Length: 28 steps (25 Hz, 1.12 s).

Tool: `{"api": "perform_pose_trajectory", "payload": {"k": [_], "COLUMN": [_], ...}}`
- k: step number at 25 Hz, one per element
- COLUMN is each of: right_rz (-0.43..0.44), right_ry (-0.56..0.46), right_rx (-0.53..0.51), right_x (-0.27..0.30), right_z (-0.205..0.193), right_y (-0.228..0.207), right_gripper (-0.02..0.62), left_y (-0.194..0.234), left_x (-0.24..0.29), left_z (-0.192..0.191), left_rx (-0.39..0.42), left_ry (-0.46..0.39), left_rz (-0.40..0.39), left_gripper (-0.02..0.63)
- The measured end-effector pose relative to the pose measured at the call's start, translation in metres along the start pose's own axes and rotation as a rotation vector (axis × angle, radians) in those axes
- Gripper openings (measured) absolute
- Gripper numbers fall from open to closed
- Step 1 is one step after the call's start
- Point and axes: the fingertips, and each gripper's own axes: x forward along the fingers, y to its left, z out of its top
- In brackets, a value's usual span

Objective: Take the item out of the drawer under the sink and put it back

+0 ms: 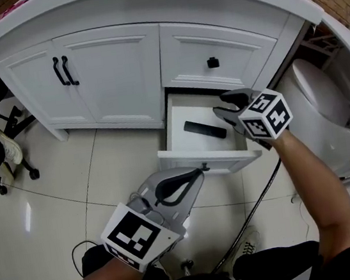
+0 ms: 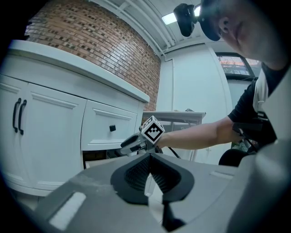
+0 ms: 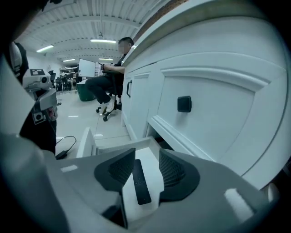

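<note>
In the head view, a white vanity cabinet (image 1: 113, 67) fills the top of the frame. Its lower drawer (image 1: 176, 126) stands pulled out at centre. A black remote control (image 1: 204, 129) lies flat on the drawer's floor, slanting from upper left to lower right. The right gripper (image 1: 227, 109) hovers over the drawer's right side, just right of the remote. The left gripper (image 1: 196, 174) sits at lower centre with its tips against the small knob (image 1: 204, 166) on the drawer front. A toilet (image 1: 326, 108) shows at the right edge.

In the left gripper view, the left gripper (image 2: 148, 175) has its pads drawn together (only a thin slit remains) with nothing seen between them. The right gripper (image 2: 128, 145) reaches in at mid-frame.

In the right gripper view, the right gripper (image 3: 146, 175) has its jaws spread, and the remote control (image 3: 141, 182) shows between them, lying on the drawer (image 3: 86, 141) floor below, untouched.
</note>
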Motion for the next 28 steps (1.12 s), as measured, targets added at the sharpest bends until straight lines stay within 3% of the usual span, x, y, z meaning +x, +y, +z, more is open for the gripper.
{"api": "perform_pose_trajectory", "payload": {"k": [6,12,17,28], "right_rz": [0.047,0.125,0.205,0.266], "right_ry": [0.085,0.258,0.381,0.412], "right_rx": [-0.037,-0.166,-0.146,-0.099], "right_x": [0.035,0.076,0.099,0.116], "right_z": [-0.019,-0.060,-0.095,-0.122], "right_y": [-0.002,0.013,0.021,0.028], "right_gripper": [0.172,0.178,0.207,0.213], "left_y": [0.009,0.017,0.025,0.034], "left_x": [0.006,0.012,0.012,0.010], "left_z": [-0.003,-0.007,-0.009,-0.009], "left_rx": [-0.026,-0.036,-0.052,-0.082], "left_ry": [0.002,0.009,0.006,0.002], "left_rz": [0.010,0.010,0.019,0.020], "left_gripper": [0.006,0.006,0.006,0.006]}}
